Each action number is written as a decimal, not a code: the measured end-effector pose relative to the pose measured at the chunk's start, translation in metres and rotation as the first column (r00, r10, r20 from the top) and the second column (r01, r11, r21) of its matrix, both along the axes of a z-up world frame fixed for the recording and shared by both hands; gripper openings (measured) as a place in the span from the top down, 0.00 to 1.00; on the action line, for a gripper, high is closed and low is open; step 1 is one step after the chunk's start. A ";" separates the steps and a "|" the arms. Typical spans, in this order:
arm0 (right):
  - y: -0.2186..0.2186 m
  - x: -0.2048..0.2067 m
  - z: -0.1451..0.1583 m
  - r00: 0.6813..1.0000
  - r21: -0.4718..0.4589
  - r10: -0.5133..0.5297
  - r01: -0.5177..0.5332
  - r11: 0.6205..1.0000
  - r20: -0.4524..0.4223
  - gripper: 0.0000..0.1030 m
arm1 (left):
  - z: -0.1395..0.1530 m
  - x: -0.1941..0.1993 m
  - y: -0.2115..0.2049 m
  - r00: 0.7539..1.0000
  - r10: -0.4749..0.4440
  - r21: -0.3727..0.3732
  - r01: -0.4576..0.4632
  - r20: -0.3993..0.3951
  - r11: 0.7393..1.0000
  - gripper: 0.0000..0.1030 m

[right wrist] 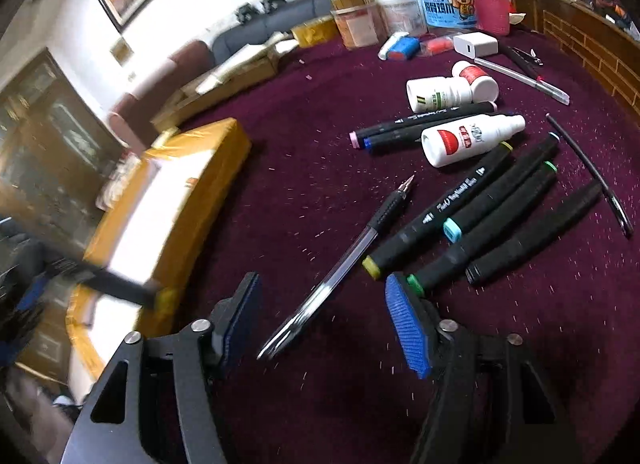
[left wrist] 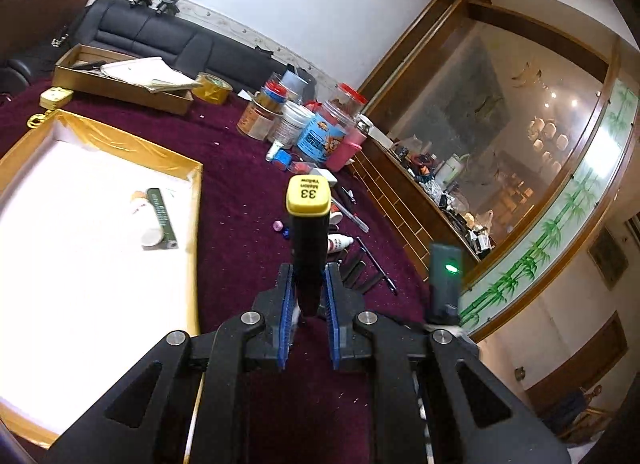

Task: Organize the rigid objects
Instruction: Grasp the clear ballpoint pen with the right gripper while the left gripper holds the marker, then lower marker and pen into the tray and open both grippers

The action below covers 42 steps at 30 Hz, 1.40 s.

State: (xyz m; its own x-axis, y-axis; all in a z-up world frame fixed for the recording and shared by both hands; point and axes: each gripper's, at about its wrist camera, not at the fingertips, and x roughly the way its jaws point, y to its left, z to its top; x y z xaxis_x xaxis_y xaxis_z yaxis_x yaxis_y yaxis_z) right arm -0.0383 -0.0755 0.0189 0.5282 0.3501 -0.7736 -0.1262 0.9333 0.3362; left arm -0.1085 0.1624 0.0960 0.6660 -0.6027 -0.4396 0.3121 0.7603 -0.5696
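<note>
Left hand-held gripper (left wrist: pixel 308 296) pinches a yellow-capped marker (left wrist: pixel 307 232) above the maroon worktop (left wrist: pixel 240 200), apparently bound for the gold-rimmed tray (left wrist: pixel 192 184); right hand-held gripper (right wrist: pixel 320 316) hangs spread over a clear pen (right wrist: pixel 340 264).

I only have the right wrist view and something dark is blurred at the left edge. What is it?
Observer: The left gripper, shut on a black marker with a yellow cap.
Operator: What's printed on the cap?
Observer: The number 33.
Operator: Anything in the box already?
Observer: Yes, the box holds a white bottle lying beside a dark green tube.
</note>
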 end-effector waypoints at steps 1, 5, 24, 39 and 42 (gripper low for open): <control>0.005 0.003 -0.004 1.000 -0.007 -0.007 0.007 1.000 -0.013 0.47 | 0.000 -0.003 0.003 1.000 0.006 0.005 -0.006 0.003 1.000 0.88; 0.020 0.020 -0.009 0.998 -0.073 -0.061 0.060 0.996 -0.008 0.49 | -0.001 -0.016 0.023 0.999 0.044 0.016 -0.044 0.016 0.999 0.88; -0.004 0.007 0.009 0.999 0.240 0.026 -0.019 0.970 -0.026 0.92 | -0.014 -0.018 0.081 0.986 0.168 -0.017 -0.168 -0.018 0.986 0.88; 0.124 0.045 0.044 0.958 0.304 0.284 -0.264 0.915 -0.025 0.92 | -0.031 0.070 0.099 0.968 0.116 0.231 -0.064 -0.221 0.971 0.88; 0.153 0.063 0.034 0.958 0.264 0.283 -0.259 0.929 -0.054 0.92 | -0.040 0.095 0.108 0.956 0.116 0.204 -0.061 -0.269 0.977 0.87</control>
State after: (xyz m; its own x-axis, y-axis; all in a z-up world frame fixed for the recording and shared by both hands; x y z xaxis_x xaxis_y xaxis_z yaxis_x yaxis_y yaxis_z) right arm 0.0252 0.0778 0.0527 0.3184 0.6595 -0.6810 -0.3206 0.7510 0.5773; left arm -0.0140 0.2708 0.0557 0.5478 -0.4327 -0.7160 0.0887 0.8811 -0.4646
